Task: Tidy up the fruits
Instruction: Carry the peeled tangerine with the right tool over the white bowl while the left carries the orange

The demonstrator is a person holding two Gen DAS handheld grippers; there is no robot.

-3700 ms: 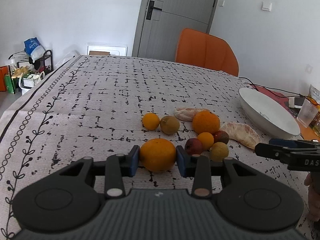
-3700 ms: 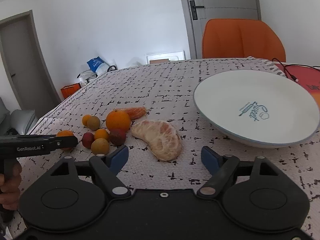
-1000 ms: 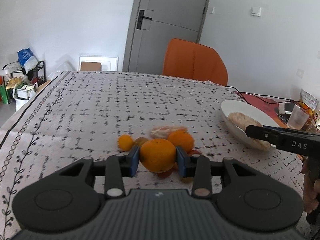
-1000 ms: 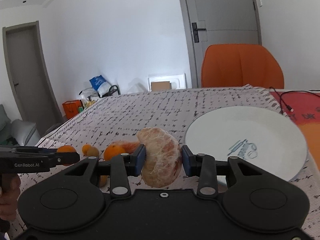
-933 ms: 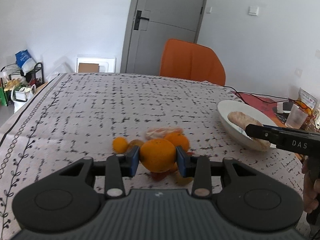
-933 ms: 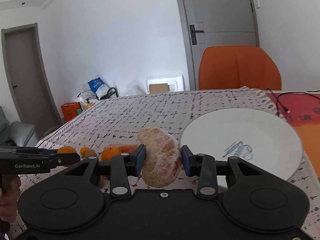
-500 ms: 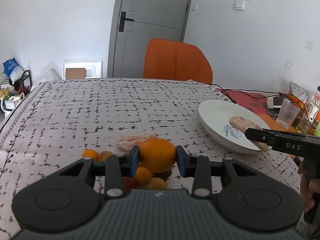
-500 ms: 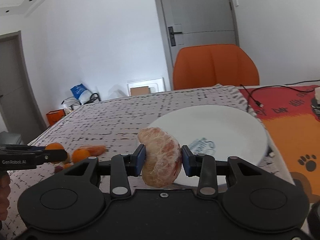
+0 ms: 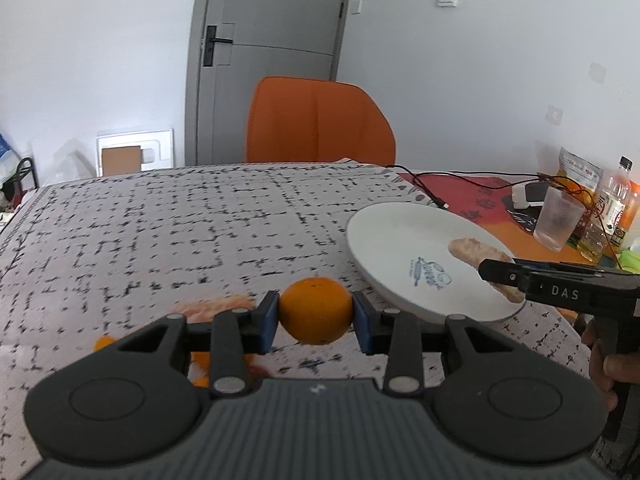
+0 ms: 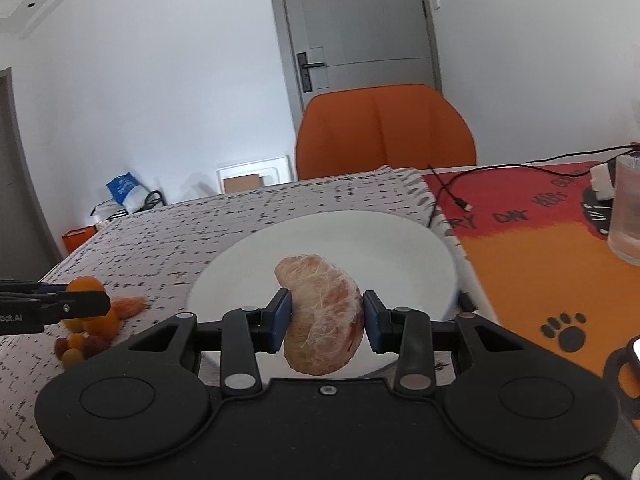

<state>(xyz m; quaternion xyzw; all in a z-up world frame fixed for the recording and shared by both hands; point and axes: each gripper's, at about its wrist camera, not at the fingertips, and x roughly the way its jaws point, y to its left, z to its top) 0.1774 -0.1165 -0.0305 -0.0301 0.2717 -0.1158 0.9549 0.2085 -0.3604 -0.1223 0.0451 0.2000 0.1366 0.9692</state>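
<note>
My left gripper (image 9: 316, 312) is shut on a round orange (image 9: 316, 310), held above the patterned tablecloth just left of the white plate (image 9: 384, 236). My right gripper (image 10: 325, 316) is shut on a peeled pomelo segment (image 10: 324, 312) and hangs over the white plate (image 10: 360, 240). In the left wrist view the same segment (image 9: 476, 254) shows above the plate, ahead of the right gripper's black body (image 9: 560, 288). Several small fruits (image 10: 84, 340) and another peeled piece (image 10: 128, 306) lie in a heap on the cloth to the left.
An orange chair (image 9: 320, 120) stands at the table's far side. On the right lie a red-and-orange mat (image 10: 560, 248), a black cable (image 10: 452, 196), a clear plastic cup (image 9: 558, 220) and bottles (image 9: 612, 200). A hand (image 9: 612, 364) holds the right gripper.
Both grippers have swung right with their fruit. The plate has come nearer the middle of both views, and the pomelo segment now hangs over it. The fruit heap has slid off to the left.
</note>
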